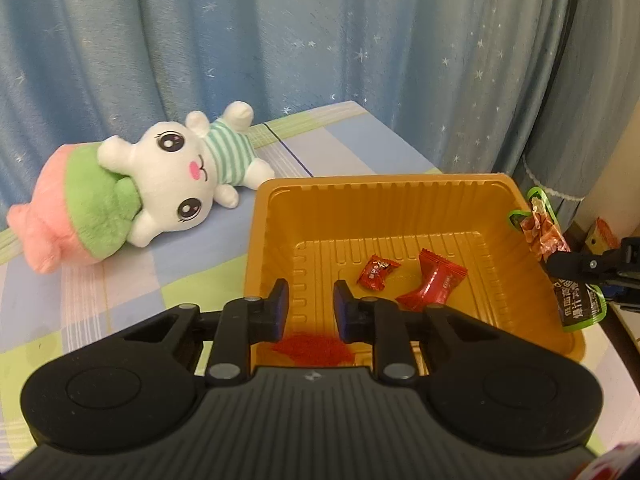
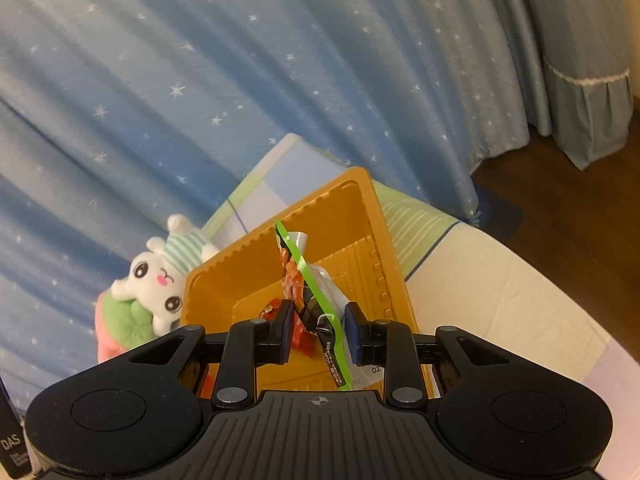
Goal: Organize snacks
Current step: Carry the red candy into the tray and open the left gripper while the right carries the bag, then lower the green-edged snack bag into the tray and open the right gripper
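Note:
An orange plastic tray (image 1: 380,182) stands on the checked cloth. Two red wrapped candies (image 1: 376,272) (image 1: 434,284) lie on its floor. My left gripper (image 1: 310,288) hovers over the tray's near left part, shut, with nothing seen between its pads. A blurred red patch (image 1: 312,348) shows below its fingers. My right gripper (image 2: 318,310) is shut on a green-edged snack packet (image 2: 298,276) and holds it upright over the tray (image 2: 280,216). In the left wrist view that packet (image 1: 542,232) hangs above the tray's right rim, in the right gripper (image 1: 560,264).
A white plush rabbit (image 1: 160,184) in green and pink lies left of the tray, close to its corner. A blue starred curtain (image 1: 320,40) hangs right behind the table. An orange packet (image 1: 604,234) sits past the tray's right side. Dark floor (image 2: 580,220) lies beyond the table edge.

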Tool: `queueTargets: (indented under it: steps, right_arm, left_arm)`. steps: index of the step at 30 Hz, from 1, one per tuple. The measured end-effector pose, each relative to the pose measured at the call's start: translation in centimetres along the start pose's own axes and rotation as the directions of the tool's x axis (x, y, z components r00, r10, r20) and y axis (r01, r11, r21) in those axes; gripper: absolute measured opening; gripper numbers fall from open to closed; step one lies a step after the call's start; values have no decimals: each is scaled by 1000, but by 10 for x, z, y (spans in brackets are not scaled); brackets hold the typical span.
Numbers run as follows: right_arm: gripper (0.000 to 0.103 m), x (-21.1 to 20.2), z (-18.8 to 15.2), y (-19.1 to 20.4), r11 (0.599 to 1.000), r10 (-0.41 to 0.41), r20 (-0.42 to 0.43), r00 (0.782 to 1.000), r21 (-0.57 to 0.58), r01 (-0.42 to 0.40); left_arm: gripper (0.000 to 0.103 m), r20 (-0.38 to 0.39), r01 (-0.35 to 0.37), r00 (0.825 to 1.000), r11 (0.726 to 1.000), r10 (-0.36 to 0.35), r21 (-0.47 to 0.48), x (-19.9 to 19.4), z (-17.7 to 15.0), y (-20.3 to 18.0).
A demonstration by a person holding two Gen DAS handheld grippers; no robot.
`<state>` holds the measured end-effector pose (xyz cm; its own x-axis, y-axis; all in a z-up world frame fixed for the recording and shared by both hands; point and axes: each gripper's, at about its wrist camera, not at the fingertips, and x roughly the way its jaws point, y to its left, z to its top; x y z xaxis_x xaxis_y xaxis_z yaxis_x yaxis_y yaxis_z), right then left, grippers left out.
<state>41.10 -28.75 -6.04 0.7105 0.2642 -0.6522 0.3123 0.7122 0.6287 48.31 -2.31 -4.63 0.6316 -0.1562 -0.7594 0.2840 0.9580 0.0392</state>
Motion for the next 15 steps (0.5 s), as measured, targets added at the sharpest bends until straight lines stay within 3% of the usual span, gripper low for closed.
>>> queueTargets:
  steps: [6,15]
  right_arm:
    - [27,11,3,-4,999,-22,-7,1000,25,22]
    - [27,20,5,-7,997,-45,-6,999,55,45]
  left_arm:
    - [22,-40,-4,999,1000,4,11,22,3,-3]
    - [22,-43,9,999,1000,-9,-8,25,3,4]
